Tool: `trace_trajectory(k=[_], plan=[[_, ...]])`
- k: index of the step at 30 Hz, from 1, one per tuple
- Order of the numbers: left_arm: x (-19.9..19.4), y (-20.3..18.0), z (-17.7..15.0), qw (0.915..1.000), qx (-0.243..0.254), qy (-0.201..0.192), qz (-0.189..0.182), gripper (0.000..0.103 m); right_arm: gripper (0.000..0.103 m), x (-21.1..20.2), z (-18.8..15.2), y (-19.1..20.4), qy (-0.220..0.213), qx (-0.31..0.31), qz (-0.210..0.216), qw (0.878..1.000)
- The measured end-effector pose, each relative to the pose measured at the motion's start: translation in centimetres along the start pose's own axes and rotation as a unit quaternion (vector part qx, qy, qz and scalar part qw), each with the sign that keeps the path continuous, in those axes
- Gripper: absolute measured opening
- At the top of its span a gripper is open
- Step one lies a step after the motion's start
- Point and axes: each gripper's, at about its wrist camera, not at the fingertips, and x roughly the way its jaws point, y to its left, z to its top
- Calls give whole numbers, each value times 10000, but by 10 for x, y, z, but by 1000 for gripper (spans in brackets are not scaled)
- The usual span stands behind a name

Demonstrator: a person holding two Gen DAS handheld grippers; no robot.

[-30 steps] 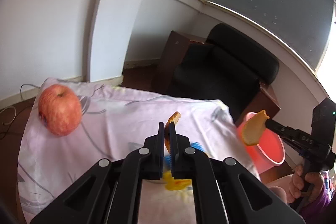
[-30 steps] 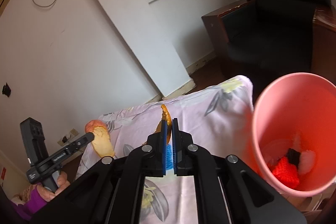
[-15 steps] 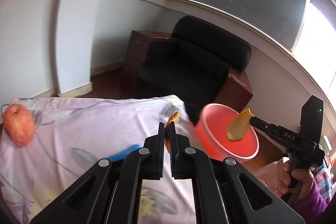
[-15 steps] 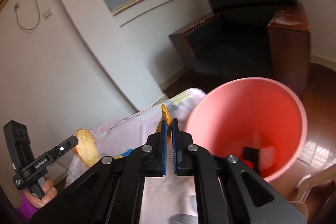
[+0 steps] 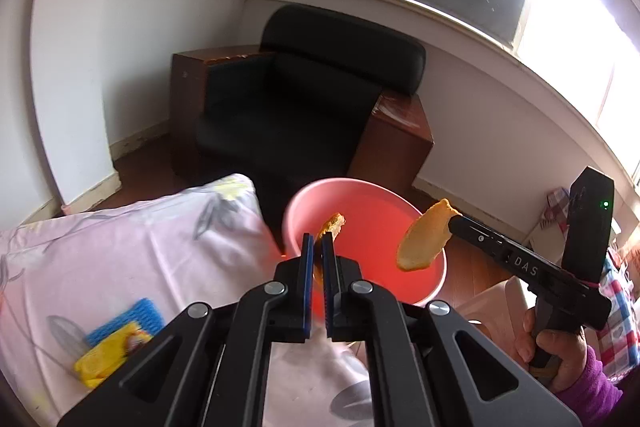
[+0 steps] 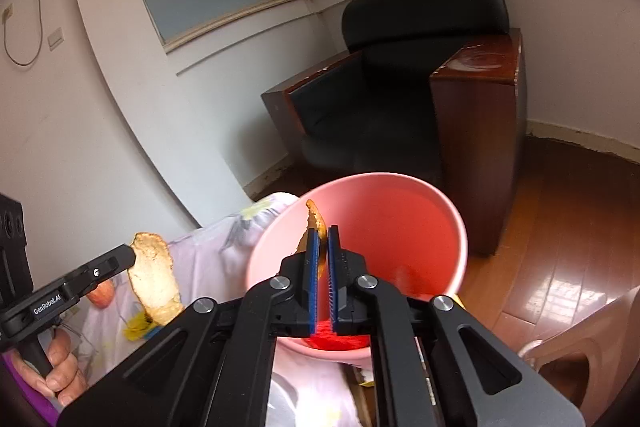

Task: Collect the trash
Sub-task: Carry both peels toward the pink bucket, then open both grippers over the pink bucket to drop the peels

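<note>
Both grippers are held out over the pink bin (image 6: 440, 211) beside the cloth-covered table (image 5: 140, 247), each closed on a piece of peel: the left gripper (image 5: 316, 247) pinches a peel (image 5: 331, 223) that sticks up past its fingertips, and the right gripper (image 6: 322, 239) pinches another peel (image 6: 314, 219) above the bin's near left rim. Each peel's lower part is hidden between the blue pads (image 6: 313, 267) (the bin's contents show only as a red patch low in the right view). A blue and yellow item (image 5: 116, 339), blurred, lies on the table at near left.
</note>
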Motion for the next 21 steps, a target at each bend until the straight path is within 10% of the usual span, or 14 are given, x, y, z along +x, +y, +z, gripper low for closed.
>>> trace_trajectory(k=[21], plan=[[83, -19, -2, 9978, -35, 599, 295, 4, 5, 19, -10, -30, 220, 163, -165, 9995]])
